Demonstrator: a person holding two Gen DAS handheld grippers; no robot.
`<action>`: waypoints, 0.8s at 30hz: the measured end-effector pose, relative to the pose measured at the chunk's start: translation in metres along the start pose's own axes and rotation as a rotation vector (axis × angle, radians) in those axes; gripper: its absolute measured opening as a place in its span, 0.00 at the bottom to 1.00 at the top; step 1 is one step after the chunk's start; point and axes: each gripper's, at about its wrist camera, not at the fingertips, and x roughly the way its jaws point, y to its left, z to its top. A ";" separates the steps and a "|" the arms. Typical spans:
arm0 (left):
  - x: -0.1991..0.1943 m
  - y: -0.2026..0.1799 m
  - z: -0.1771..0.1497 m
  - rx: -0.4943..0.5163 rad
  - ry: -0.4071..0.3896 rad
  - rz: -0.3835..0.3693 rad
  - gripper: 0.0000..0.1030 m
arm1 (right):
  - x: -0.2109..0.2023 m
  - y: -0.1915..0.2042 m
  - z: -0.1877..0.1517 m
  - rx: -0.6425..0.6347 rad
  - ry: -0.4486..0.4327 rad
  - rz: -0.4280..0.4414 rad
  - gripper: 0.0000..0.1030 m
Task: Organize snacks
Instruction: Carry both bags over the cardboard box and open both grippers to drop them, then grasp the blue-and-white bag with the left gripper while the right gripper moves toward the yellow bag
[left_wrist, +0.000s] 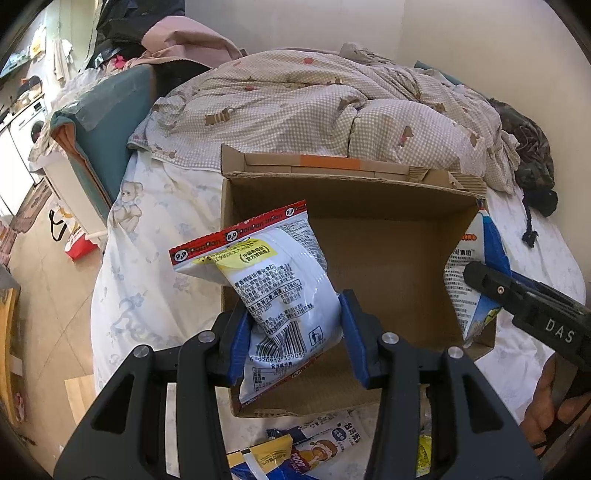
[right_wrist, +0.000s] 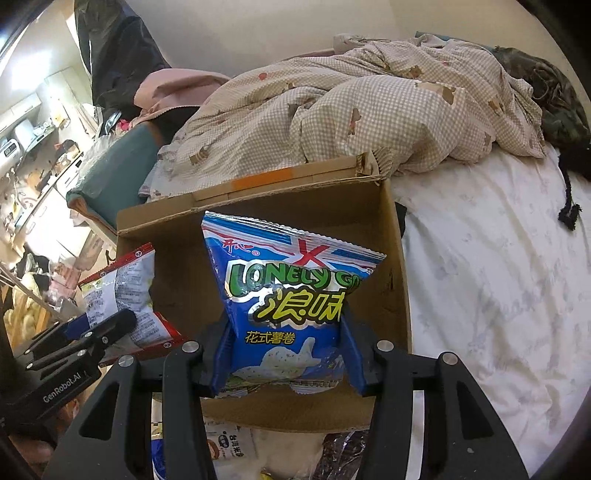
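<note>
My left gripper (left_wrist: 293, 332) is shut on a white snack bag with a red top edge (left_wrist: 273, 288), held over the left part of an open cardboard box (left_wrist: 391, 254) on the bed. My right gripper (right_wrist: 284, 350) is shut on a blue "Lonely God" chip bag (right_wrist: 288, 295), held over the same box (right_wrist: 391, 280). The right gripper (left_wrist: 480, 280) with its blue bag (left_wrist: 476, 295) also shows at the box's right wall in the left wrist view. The left gripper (right_wrist: 122, 321) with the white bag (right_wrist: 125, 299) shows at the left in the right wrist view.
More snack packets (left_wrist: 317, 450) lie on the sheet in front of the box, also seen in the right wrist view (right_wrist: 229, 443). A checked quilt (left_wrist: 314, 107) is heaped behind the box. White sheet (right_wrist: 498, 277) lies to the right. The bed edge and floor (left_wrist: 51, 280) are at the left.
</note>
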 end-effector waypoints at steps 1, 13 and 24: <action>-0.001 -0.001 0.000 0.003 -0.004 0.003 0.41 | 0.000 0.000 0.000 0.007 0.001 0.007 0.52; -0.011 -0.001 0.000 0.012 -0.037 -0.031 0.72 | -0.008 -0.003 0.003 0.038 -0.024 0.064 0.79; -0.069 0.021 -0.011 0.030 -0.161 -0.085 0.95 | -0.070 -0.013 -0.049 0.025 -0.013 0.101 0.84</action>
